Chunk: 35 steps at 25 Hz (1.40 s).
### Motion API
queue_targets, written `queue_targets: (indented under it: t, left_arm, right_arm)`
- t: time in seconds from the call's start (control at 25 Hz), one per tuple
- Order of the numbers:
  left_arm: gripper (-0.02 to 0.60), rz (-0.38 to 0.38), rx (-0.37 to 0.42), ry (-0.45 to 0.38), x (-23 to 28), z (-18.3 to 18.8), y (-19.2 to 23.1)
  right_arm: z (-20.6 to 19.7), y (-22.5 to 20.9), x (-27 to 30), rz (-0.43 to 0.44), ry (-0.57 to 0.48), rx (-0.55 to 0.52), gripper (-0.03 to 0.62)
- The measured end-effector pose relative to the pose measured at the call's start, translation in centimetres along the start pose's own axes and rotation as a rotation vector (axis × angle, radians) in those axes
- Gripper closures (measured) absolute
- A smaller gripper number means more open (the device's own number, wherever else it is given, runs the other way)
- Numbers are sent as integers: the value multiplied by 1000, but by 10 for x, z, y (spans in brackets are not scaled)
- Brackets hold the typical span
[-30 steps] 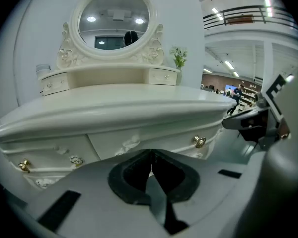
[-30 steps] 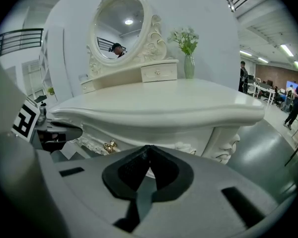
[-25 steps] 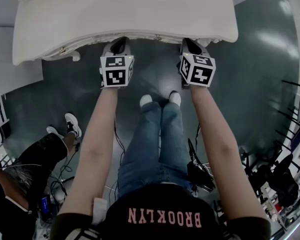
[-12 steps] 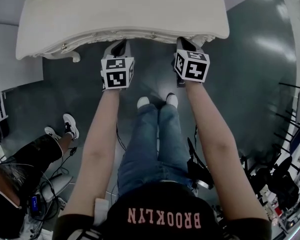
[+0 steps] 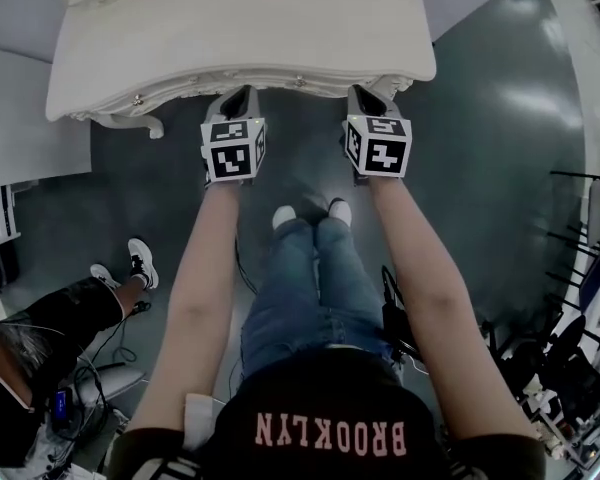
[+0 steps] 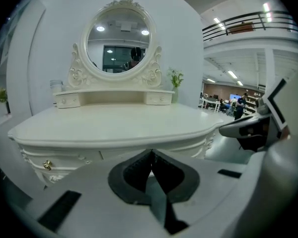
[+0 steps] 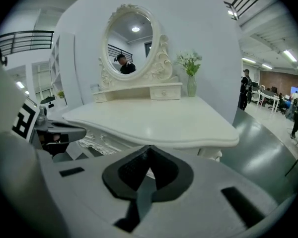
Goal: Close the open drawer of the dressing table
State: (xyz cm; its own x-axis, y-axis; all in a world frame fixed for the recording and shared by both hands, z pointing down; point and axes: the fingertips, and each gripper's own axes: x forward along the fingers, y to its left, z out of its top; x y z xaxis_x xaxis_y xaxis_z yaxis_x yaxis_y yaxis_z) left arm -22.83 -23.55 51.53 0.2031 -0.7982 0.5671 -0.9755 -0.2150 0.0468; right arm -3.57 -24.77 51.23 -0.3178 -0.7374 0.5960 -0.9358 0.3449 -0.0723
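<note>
Right claw (image 5: 368, 96) drifted left; left claw (image 5: 240, 98), likewise closed, faces dressing table (image 5: 240, 28).

A large open office or lab hall: a mezzanine railing (image 6: 248, 23) and strip lights (image 6: 232, 75) at the left gripper view's upper right, desks with screens (image 6: 212, 103) mid-right, cables (image 5: 128, 330) across the grey floor (image 5: 500, 128) at the head view's lower left.

Ceiling strips (image 6: 223, 21) light my room evenly, glaring in patches off the dark floor (image 5: 535, 98) and brightening the pale desk (image 5: 240, 28). Both gripper views bulge fisheye, with black corners and a soft near foreground.
</note>
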Motion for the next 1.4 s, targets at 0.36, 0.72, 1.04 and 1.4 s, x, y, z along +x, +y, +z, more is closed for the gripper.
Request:
queue_targets:
  t: [0.36, 0.72, 1.04, 1.4]
  left_arm:
    - [577, 13, -7, -31, -33, 26, -7]
    - [577, 3, 29, -85, -57, 61, -26]
    - [577, 22, 88, -176, -82, 92, -35]
    - [577, 53, 119, -305, -116, 139, -37]
  right_arm:
    - [27, 13, -32, 66, -34, -55, 597]
    - [57, 14, -60, 104, -90, -91, 598]
    - [95, 17, -96, 111, -221, -171, 599]
    - [143, 22, -140, 145, -378, -226, 599]
